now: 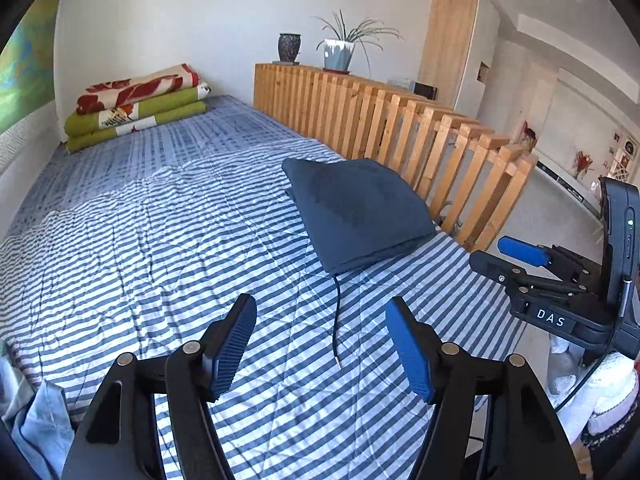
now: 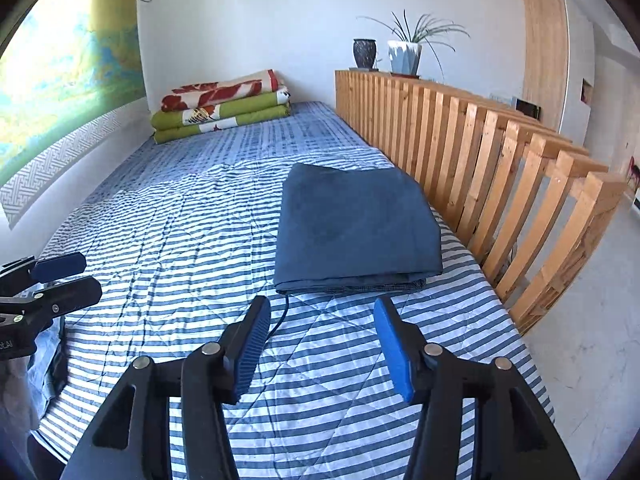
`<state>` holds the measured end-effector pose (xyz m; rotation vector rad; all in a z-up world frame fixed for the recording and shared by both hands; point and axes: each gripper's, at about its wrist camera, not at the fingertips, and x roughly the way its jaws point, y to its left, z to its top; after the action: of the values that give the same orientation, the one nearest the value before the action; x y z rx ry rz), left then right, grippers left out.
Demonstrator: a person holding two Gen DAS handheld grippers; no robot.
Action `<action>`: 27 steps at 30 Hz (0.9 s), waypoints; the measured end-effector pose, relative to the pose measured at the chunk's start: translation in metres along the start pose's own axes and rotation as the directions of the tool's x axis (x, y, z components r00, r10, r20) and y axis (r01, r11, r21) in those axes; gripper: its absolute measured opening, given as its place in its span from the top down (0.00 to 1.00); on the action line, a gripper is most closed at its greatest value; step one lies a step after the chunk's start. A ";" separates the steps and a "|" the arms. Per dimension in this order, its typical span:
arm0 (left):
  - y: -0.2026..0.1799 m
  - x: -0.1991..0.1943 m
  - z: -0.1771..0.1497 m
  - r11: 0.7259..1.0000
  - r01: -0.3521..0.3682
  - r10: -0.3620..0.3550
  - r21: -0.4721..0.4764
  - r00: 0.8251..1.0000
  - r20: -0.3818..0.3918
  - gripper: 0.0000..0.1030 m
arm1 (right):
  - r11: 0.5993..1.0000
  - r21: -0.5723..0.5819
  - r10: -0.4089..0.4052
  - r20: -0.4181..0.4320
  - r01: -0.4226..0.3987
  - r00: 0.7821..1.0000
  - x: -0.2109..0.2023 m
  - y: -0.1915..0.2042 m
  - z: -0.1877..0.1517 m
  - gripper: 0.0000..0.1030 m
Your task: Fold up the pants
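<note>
Dark blue pants (image 1: 358,210) (image 2: 354,226) lie folded into a flat rectangle on the striped bed, close to the wooden railing. A black drawstring (image 1: 337,320) trails from their near edge toward me. My left gripper (image 1: 322,326) hangs open above the bedding, short of the pants, with nothing between its blue pads. My right gripper (image 2: 320,330) is open too, just in front of the pants' near edge, holding nothing. The right gripper also shows at the right edge of the left wrist view (image 1: 520,256), and the left gripper at the left edge of the right wrist view (image 2: 60,276).
The blue-and-white striped quilt (image 1: 160,232) (image 2: 168,220) covers the bed. A slatted wooden railing (image 1: 420,136) (image 2: 500,168) runs along its right side, with a plant pot (image 1: 338,54) on top. Folded blankets (image 1: 136,104) (image 2: 222,106) sit at the far end. Light blue cloth (image 1: 36,424) lies at the near left corner.
</note>
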<state>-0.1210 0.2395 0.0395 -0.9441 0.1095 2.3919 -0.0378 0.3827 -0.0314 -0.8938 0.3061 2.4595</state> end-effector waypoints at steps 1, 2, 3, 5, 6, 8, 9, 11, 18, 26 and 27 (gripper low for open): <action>0.000 -0.017 -0.004 1.000 -0.003 0.003 -0.003 1.000 0.017 0.25 | 1.000 -0.001 -0.004 0.014 0.004 1.000 -0.009 0.006 0.000 0.44; -0.002 -0.034 -0.008 1.000 -0.010 0.010 -0.002 0.999 0.031 0.21 | 1.000 0.001 -0.004 0.021 0.004 1.000 -0.018 0.013 -0.002 0.43; -0.002 -0.050 -0.013 1.000 -0.020 0.020 0.003 0.999 0.044 0.18 | 1.000 0.005 0.004 0.023 -0.004 1.000 -0.027 0.019 -0.003 0.43; -0.004 -0.079 -0.023 0.999 -0.046 0.045 0.015 0.996 0.072 0.15 | 0.999 0.015 0.028 0.033 -0.028 0.999 -0.046 0.032 -0.006 0.39; -0.004 -0.092 -0.028 0.998 -0.053 0.051 0.017 0.995 0.087 0.11 | 0.999 0.023 0.030 0.044 -0.031 0.999 -0.053 0.037 -0.008 0.35; -0.003 -0.116 -0.039 0.999 -0.049 0.046 0.024 0.994 0.100 0.07 | 0.999 0.036 0.024 0.069 -0.027 0.997 -0.072 0.049 -0.016 0.29; -0.003 -0.127 -0.045 0.998 -0.050 0.047 0.029 0.994 0.101 0.06 | 0.999 0.040 0.021 0.079 -0.024 0.997 -0.080 0.055 -0.020 0.27; -0.005 -0.146 -0.057 0.997 -0.070 0.066 0.035 0.992 0.112 0.04 | 0.999 0.049 0.009 0.089 -0.014 0.996 -0.098 0.065 -0.032 0.24; -0.007 -0.175 -0.107 0.994 -0.106 0.104 0.025 0.993 0.062 0.00 | 0.998 0.035 -0.056 0.092 0.053 0.994 -0.136 0.097 -0.079 0.16; -0.001 -0.167 -0.156 0.994 -0.097 0.094 -0.054 0.995 -0.045 0.00 | 0.997 0.061 -0.043 0.016 0.042 0.999 -0.144 0.100 -0.125 0.15; 0.000 -0.166 -0.158 0.994 -0.092 0.089 -0.057 0.995 -0.051 0.00 | 0.997 0.063 -0.044 0.009 0.044 0.999 -0.145 0.099 -0.128 0.15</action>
<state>0.0738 0.1189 0.0295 -1.0454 0.1022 2.4678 0.0741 0.1963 -0.0306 -0.8525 0.3539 2.3999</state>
